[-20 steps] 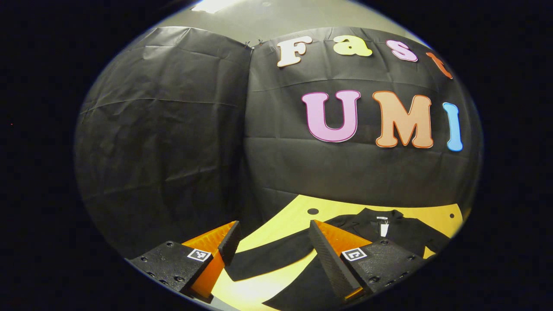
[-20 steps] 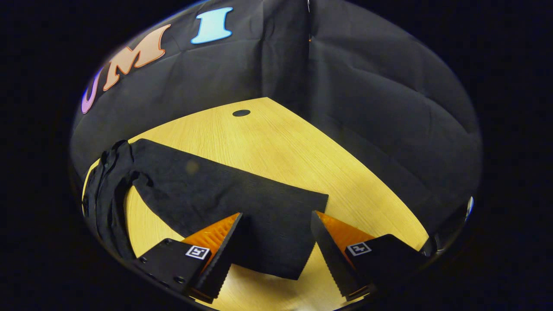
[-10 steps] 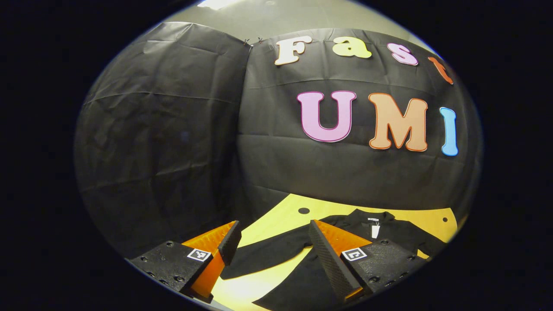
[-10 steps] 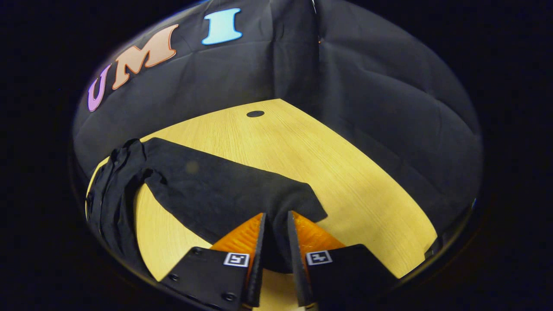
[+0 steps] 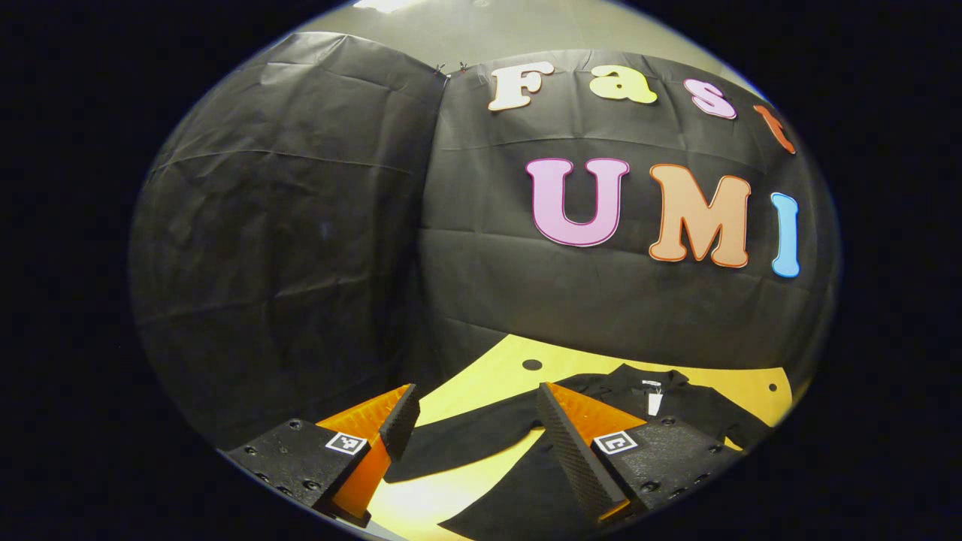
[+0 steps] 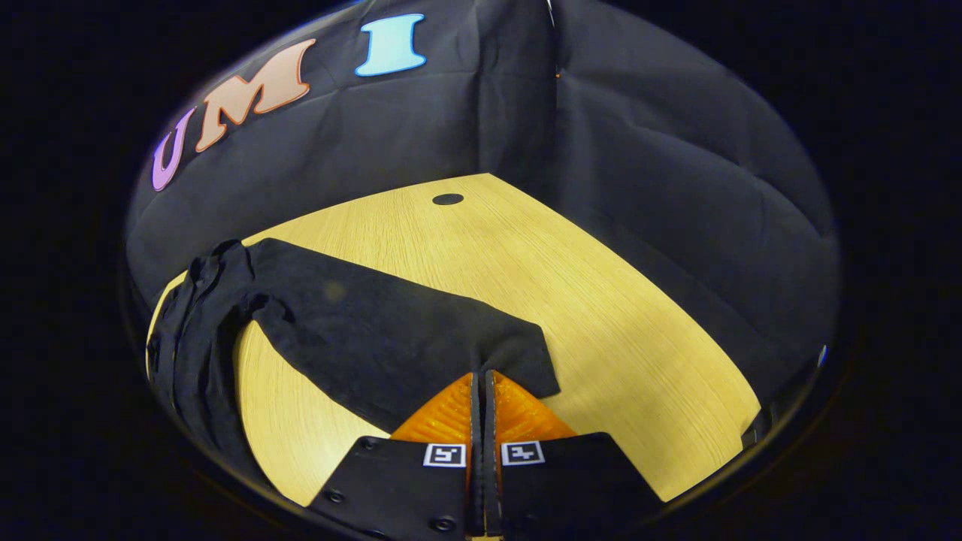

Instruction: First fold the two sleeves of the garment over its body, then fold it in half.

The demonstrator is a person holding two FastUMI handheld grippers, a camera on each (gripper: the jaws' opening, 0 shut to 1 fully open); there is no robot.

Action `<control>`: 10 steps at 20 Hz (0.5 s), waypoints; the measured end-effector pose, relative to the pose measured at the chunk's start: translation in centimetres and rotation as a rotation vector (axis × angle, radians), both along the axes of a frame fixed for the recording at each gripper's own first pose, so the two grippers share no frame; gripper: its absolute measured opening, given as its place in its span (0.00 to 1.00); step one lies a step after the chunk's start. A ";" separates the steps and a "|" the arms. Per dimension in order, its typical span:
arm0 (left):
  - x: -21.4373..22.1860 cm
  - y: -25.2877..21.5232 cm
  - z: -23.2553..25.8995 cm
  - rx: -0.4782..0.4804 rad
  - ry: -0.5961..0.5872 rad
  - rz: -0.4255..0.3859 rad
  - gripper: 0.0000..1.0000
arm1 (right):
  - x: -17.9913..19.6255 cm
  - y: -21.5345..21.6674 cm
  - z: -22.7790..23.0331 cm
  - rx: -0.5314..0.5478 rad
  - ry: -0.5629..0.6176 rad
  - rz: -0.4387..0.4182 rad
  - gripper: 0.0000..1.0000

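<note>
1. In the left gripper view, the left tool point(image 5: 473, 417) hovers above the table point(image 5: 496, 368) with its fingers spread wide, nothing between them.
2. Beyond that gap a black garment point(image 5: 676, 409) lies flat on the wood, collar toward the far wall, a white tag point(image 5: 654, 402) at the neck.
3. One sleeve point(image 5: 466, 439) stretches left from the body and ends between the two spread fingers, farther off and lower.
4. A small dark hole point(image 5: 532, 364) sits in the table near its far edge, left of the collar; a second hole point(image 5: 772, 388) shows at the far right.
5. In the right gripper view, the body of the garment point(image 6: 192, 338) is bunched at the left edge of the table point(image 6: 586, 285).
6. From it the other sleeve point(image 6: 376, 330) runs right and nearer across the wood.
7. The right tool point(image 6: 481, 383) is closed on this sleeve near its cuff, both fingers pressed together with the cloth pinched and puckered between them.
8. A dark hole point(image 6: 448, 199) lies on the far side of the table, well apart from the sleeve.
</note>
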State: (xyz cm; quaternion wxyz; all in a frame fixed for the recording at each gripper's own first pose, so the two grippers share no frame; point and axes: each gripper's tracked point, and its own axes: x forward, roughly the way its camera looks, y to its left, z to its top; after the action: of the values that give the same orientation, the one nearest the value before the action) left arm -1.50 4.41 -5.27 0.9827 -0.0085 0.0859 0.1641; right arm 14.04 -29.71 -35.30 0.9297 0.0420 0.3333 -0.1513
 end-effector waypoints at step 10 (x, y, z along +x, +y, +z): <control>-0.8 1.0 -0.4 -0.034 -0.004 0.004 0.93 | 4.9 4.9 10.0 -0.021 -0.171 0.085 0.03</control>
State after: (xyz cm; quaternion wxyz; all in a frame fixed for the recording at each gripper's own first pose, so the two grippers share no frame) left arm -2.32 5.40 -5.72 0.9823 -0.0259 0.0864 0.1643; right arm 18.91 -24.77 -25.29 0.9607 0.0309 0.2527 -0.1109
